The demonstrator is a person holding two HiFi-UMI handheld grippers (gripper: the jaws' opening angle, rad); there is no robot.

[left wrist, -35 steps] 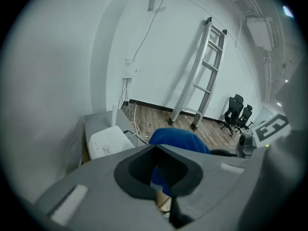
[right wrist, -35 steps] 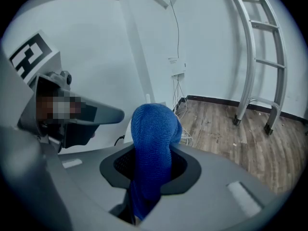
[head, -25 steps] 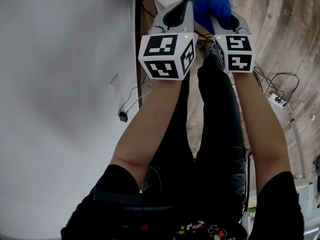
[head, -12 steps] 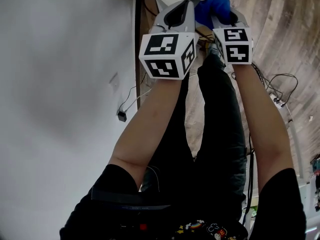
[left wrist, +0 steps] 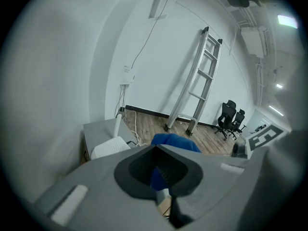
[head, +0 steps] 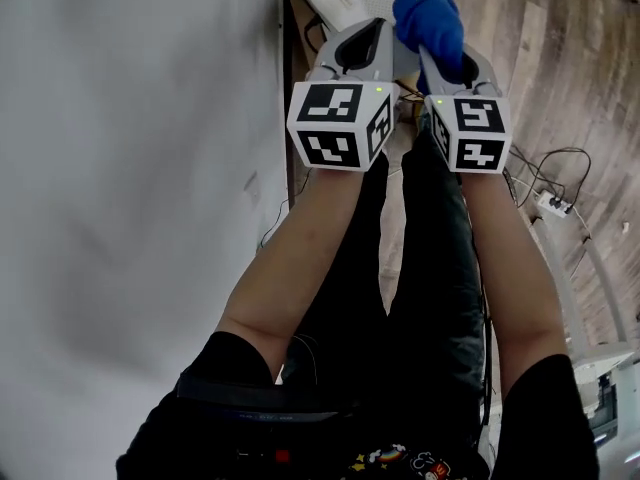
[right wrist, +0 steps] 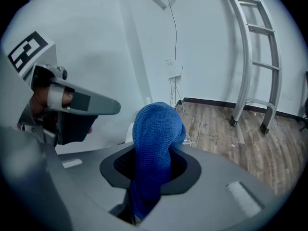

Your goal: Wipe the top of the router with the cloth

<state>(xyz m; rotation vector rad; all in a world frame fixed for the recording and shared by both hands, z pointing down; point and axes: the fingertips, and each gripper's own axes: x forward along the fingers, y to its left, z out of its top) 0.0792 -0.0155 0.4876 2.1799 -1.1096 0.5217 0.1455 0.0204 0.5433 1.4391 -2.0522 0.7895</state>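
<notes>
Wood-plank floor (right wrist: 231,129) backs right tongs (right wrist: 139,203) pinching bunched, knitted blue cloth (right wrist: 156,134).

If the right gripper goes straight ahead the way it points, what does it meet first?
The blue cloth clamped in its jaws leads. Just behind it, probably the edge of the white router, though depth is unclear.

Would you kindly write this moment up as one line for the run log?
right claw: shut on cloth | left claw: shut, empty | router: on desk, cloth near it | contact: unclear
</notes>
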